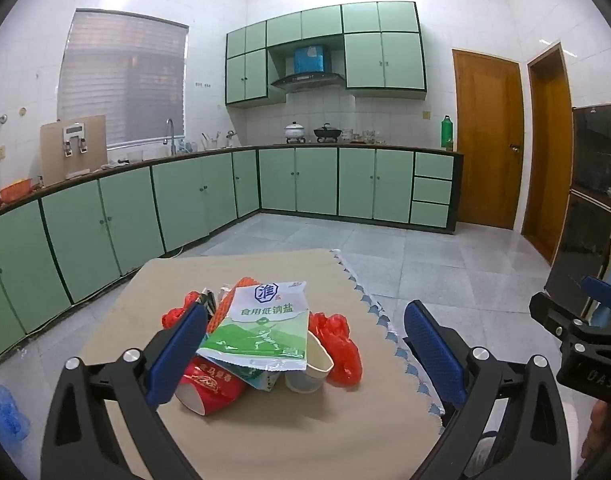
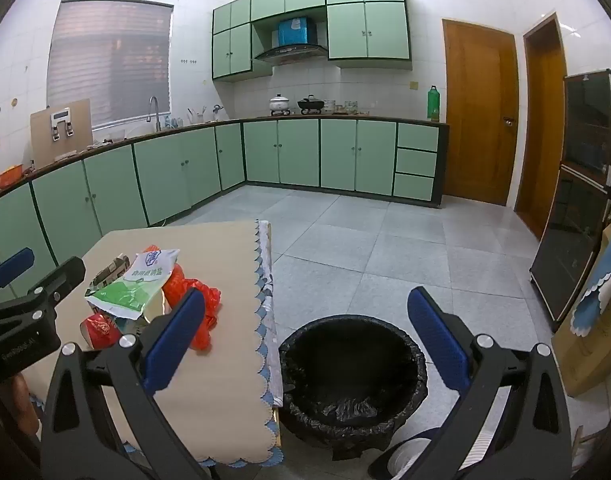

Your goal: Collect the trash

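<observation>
A white and green plastic salt packet (image 1: 261,326) lies flat atop the trash heap at lower centre of the left wrist view. Under it, a red paper cup (image 1: 209,390) lies tipped on its side beside a white plastic cup (image 1: 311,368) and crumpled red plastic bag (image 1: 339,344). A black-lined round trash bin (image 2: 351,380) stands open at lower centre of the right wrist view.

The white and green salt bag (image 1: 261,326) on top of the trash pile reads "食用低钠盐", with the character "淮" in a blue hexagon above it. The red paper cup (image 1: 209,386) under the bag bears gold characters too blurred to read.
</observation>
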`<action>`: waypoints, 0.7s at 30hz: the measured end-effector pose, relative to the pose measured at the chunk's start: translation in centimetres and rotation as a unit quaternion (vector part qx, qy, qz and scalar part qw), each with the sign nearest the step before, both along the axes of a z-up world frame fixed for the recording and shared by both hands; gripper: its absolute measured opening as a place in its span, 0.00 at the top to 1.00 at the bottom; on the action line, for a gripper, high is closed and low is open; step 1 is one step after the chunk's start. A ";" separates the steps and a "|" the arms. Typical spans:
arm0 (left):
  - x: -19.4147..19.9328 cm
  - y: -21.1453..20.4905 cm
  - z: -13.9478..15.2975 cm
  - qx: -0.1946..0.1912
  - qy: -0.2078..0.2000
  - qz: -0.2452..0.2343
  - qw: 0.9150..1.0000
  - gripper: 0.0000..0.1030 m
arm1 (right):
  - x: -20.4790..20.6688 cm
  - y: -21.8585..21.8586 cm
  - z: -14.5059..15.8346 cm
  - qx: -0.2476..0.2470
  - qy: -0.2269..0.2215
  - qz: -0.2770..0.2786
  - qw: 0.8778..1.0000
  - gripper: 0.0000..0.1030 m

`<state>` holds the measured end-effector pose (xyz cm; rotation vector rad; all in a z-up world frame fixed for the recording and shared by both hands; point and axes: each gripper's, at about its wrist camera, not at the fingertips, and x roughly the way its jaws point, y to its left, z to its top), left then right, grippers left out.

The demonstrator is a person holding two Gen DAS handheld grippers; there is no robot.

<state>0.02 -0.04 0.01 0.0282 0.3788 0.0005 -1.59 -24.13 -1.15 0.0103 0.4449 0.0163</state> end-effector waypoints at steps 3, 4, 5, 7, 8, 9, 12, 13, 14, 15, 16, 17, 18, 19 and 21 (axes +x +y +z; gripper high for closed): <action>0.0 0.0 0.1 -0.001 -0.004 0.001 1.000 0.06 | 0.0 0.0 0.0 0.000 0.001 0.000 1.000 0.05; 0.0 0.0 0.1 -0.001 -0.005 0.001 1.000 0.06 | 0.0 0.0 0.0 0.000 0.001 0.000 1.000 0.05; 0.0 0.0 0.2 0.000 -0.006 0.000 1.000 0.06 | 0.0 0.0 0.0 0.000 0.001 0.000 1.000 0.05; 0.0 0.0 0.2 -0.001 -0.006 -0.001 1.000 0.06 | 0.0 0.0 0.0 0.000 0.000 0.000 1.000 0.05; -0.1 0.2 0.1 0.001 -0.006 0.002 1.000 0.06 | 0.0 0.0 0.0 0.001 0.000 0.000 1.000 0.05; -0.2 0.2 0.1 0.000 -0.006 0.002 1.000 0.06 | 0.0 0.0 0.0 0.001 0.000 0.000 1.000 0.05; -0.1 0.0 0.1 0.001 -0.006 0.003 1.000 0.06 | 0.0 0.0 0.0 0.000 0.001 -0.001 1.000 0.05; -0.1 0.0 0.1 0.001 -0.006 0.003 1.000 0.06 | 0.0 0.1 0.0 -0.001 0.001 0.000 1.000 0.05; -0.2 0.0 0.1 0.003 -0.007 0.002 1.000 0.06 | 0.0 0.1 0.0 -0.001 0.001 0.000 1.000 0.05; -0.2 0.0 0.1 0.002 -0.007 0.003 1.000 0.06 | 0.0 0.1 0.0 -0.001 0.000 -0.001 1.000 0.05; -0.2 0.1 0.1 0.002 -0.007 0.002 1.000 0.06 | 0.0 0.1 0.0 -0.001 0.001 -0.001 1.000 0.05; -0.2 0.3 0.2 0.001 -0.006 0.002 1.000 0.06 | 0.0 0.0 0.0 0.000 0.001 -0.001 1.000 0.05; -0.3 0.3 0.2 0.001 -0.004 0.002 1.000 0.06 | 0.0 0.0 0.0 0.000 0.001 -0.001 1.000 0.05; -0.4 0.1 0.2 0.000 -0.003 0.002 1.000 0.06 | 0.0 0.0 0.0 0.000 0.000 -0.001 1.000 0.05; -0.6 0.1 0.2 0.000 0.000 0.001 1.000 0.06 | 0.0 0.0 0.0 0.000 0.001 -0.001 1.000 0.05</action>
